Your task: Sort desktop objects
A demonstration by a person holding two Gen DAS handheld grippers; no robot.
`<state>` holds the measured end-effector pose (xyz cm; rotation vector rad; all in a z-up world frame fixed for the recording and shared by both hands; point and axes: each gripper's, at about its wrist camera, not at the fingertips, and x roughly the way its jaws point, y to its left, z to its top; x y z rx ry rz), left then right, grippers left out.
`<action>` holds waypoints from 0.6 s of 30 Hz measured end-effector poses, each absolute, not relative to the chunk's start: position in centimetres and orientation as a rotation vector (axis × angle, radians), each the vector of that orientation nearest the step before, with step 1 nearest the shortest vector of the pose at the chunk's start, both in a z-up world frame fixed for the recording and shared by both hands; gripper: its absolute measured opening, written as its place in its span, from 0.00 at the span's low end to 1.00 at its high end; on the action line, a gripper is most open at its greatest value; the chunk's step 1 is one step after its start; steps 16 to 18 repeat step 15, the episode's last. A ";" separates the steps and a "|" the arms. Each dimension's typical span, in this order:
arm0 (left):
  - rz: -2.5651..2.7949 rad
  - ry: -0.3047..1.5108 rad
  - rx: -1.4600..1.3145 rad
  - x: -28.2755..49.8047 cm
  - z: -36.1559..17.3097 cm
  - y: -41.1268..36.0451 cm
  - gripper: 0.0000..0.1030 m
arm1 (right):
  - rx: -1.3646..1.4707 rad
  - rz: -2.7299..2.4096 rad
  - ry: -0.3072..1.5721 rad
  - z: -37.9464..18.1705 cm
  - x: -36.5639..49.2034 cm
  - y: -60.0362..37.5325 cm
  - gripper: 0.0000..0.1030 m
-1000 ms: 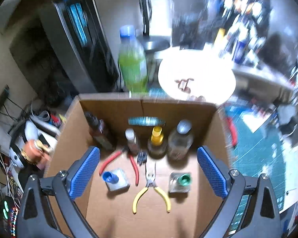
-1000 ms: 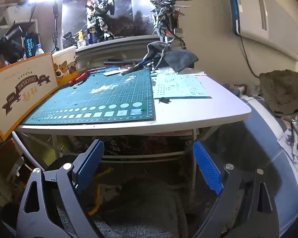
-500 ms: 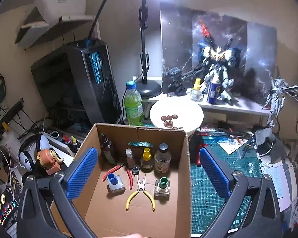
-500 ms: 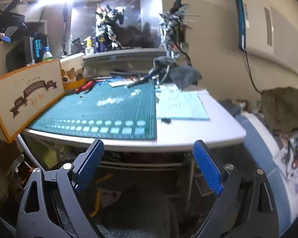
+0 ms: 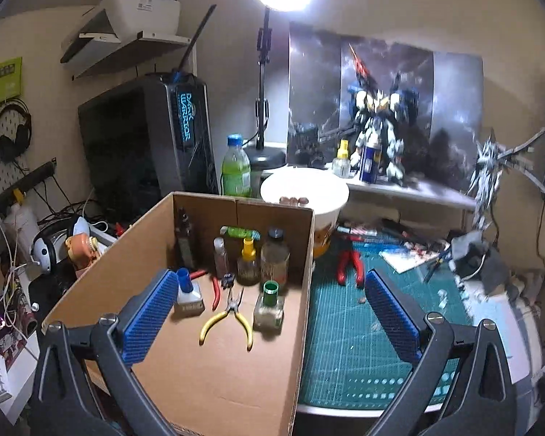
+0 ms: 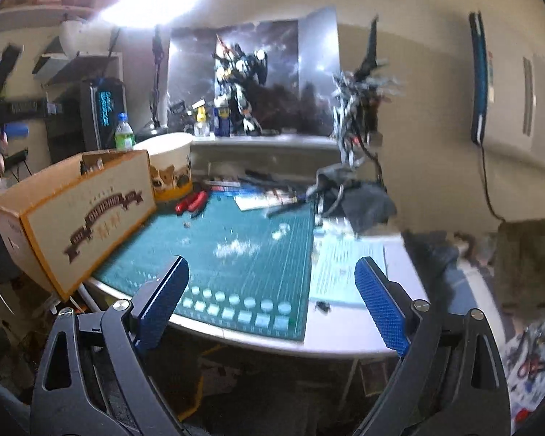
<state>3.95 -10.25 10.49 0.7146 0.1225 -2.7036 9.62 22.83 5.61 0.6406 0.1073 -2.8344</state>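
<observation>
The red-handled cutters [image 5: 350,261] lie on the green cutting mat [image 5: 348,334], just outside the right wall of the cardboard box [image 5: 305,290] and near the paper tub [image 5: 325,218]; their handles run roughly away from you toward the back of the desk, so by my reading you would close across them from the sides; from your left gripper [image 5: 269,321] they sit ahead and a little to the right, past the box wall, and its jaws stand spread with nothing between the pads; from your right gripper [image 6: 272,303] the cutters [image 6: 192,201] lie well ahead and to the left, beside the box; its jaws have just been opening a touch and stand wide and empty; the left looks nearer.
</observation>
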 end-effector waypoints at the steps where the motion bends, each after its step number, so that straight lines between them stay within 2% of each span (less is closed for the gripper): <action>1: -2.688 0.115 0.713 3.9 10.1 -10.1 1.00 | 0.632 -2.835 0.102 6.4 9.5 22.9 0.91; 8: -2.639 0.155 0.732 3.6 8.6 -10.6 1.00 | 0.637 -2.850 0.080 9.3 8.2 23.4 0.94; 18: -2.617 0.097 0.723 3.7 7.9 -10.0 1.00 | 0.665 -2.864 -0.025 8.5 7.1 24.7 0.94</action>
